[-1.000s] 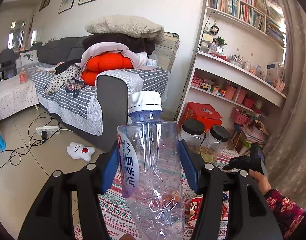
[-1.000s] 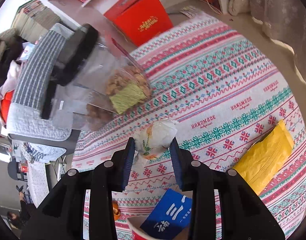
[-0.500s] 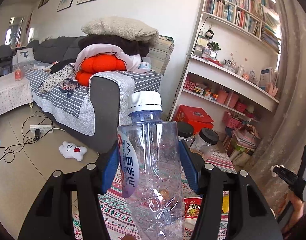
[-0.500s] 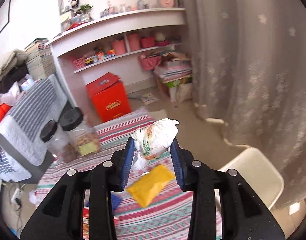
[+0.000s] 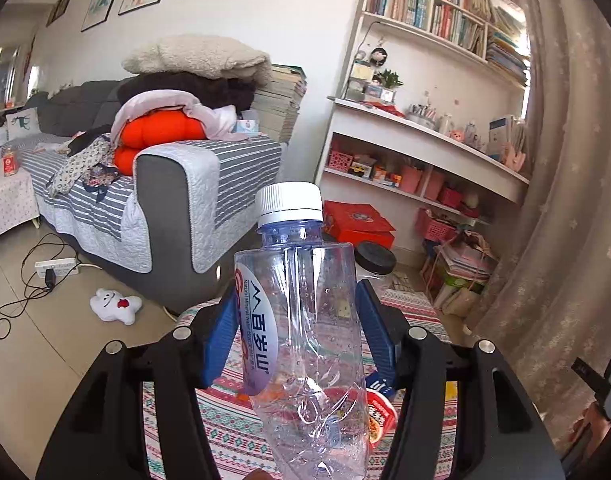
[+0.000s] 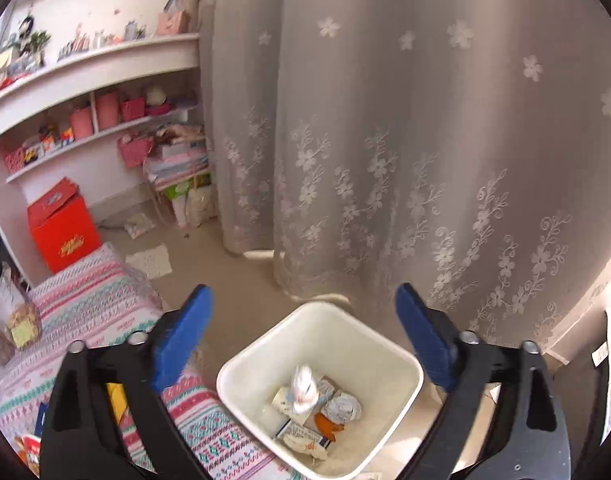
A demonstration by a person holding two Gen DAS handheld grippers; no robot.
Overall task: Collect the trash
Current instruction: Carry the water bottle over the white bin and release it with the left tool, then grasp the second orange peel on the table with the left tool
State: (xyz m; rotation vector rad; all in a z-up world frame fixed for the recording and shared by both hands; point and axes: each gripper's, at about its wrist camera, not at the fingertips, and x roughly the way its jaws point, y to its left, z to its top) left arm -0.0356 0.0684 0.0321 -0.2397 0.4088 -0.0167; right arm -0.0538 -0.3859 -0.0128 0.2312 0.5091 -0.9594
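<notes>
My left gripper (image 5: 296, 328) is shut on a clear empty plastic water bottle (image 5: 305, 340) with a white cap, held upright above the patterned rug (image 5: 225, 432). My right gripper (image 6: 303, 336) is open and empty above a white square trash bin (image 6: 393, 356). A crumpled white wrapper (image 6: 303, 388) is blurred in the bin, over several other pieces of trash (image 6: 341, 408). A red instant-noodle cup (image 5: 379, 412) shows behind the bottle on the rug.
A grey sofa (image 5: 165, 200) with piled bedding stands left. White shelves (image 5: 425, 148) and a red box (image 5: 357, 224) are behind. A lace curtain (image 6: 385, 140) hangs behind the bin. Lidded jars (image 6: 9, 312) and a yellow packet (image 6: 115, 400) lie on the rug (image 6: 85, 304).
My right gripper swung over to the bin and opened; the crumpled wrapper dropped into the bin. My left gripper still holds the bottle and turned slightly right.
</notes>
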